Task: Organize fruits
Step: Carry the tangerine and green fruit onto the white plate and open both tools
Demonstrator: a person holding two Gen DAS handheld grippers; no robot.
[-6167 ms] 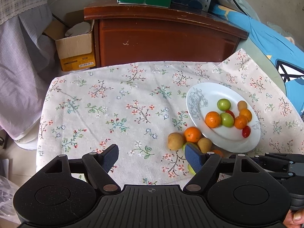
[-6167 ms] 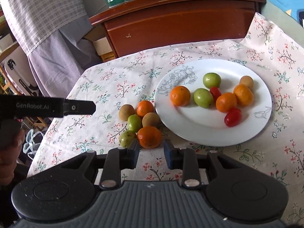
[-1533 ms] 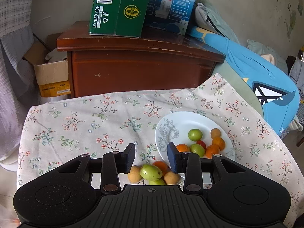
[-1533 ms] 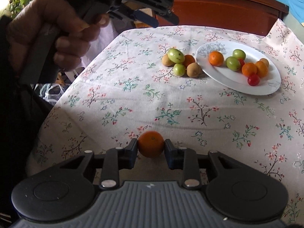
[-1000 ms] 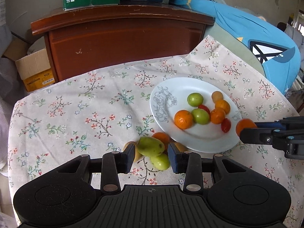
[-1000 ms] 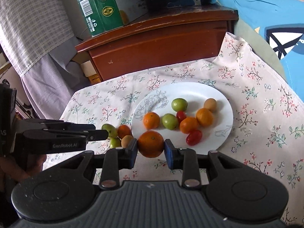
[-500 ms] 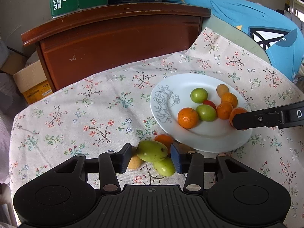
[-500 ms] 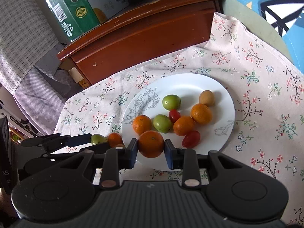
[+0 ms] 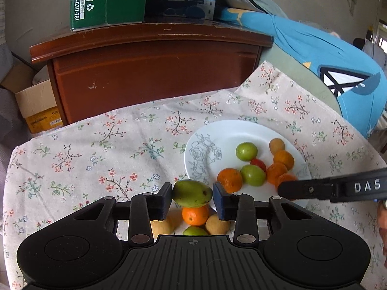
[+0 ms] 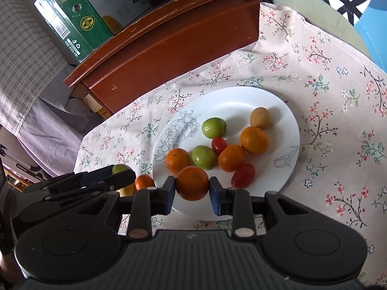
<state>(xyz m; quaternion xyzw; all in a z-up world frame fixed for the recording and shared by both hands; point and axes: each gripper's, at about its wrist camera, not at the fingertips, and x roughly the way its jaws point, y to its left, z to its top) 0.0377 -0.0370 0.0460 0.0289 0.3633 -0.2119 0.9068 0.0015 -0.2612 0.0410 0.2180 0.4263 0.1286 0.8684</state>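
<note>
My left gripper [image 9: 193, 194] holds a green oval fruit [image 9: 192, 192] just above a small pile on the cloth; its jaws are closing, both pads against the fruit. Under it lie an orange [image 9: 195, 215], two brownish fruits [image 9: 162, 226] and a green one [image 9: 194, 230]. My right gripper [image 10: 192, 186] is shut on an orange mandarin [image 10: 192, 182] over the near rim of the white plate [image 10: 241, 99]. The plate carries several oranges, green fruits, red tomatoes and a brown fruit. The right gripper's fingers [image 9: 304, 189] reach in over the plate's right side.
A floral tablecloth [image 9: 96, 157] covers the table. Behind it stands a dark wooden cabinet [image 9: 154, 72] with a green carton [image 9: 106, 0] on top. An open cardboard box [image 9: 36, 106] sits at the far left, blue fabric [image 9: 326, 55] at the right.
My left jaws widened a little, then narrowed on the green fruit, which now sits higher over the pile. My right gripper has rolled and carried the mandarin to the plate's near rim.
</note>
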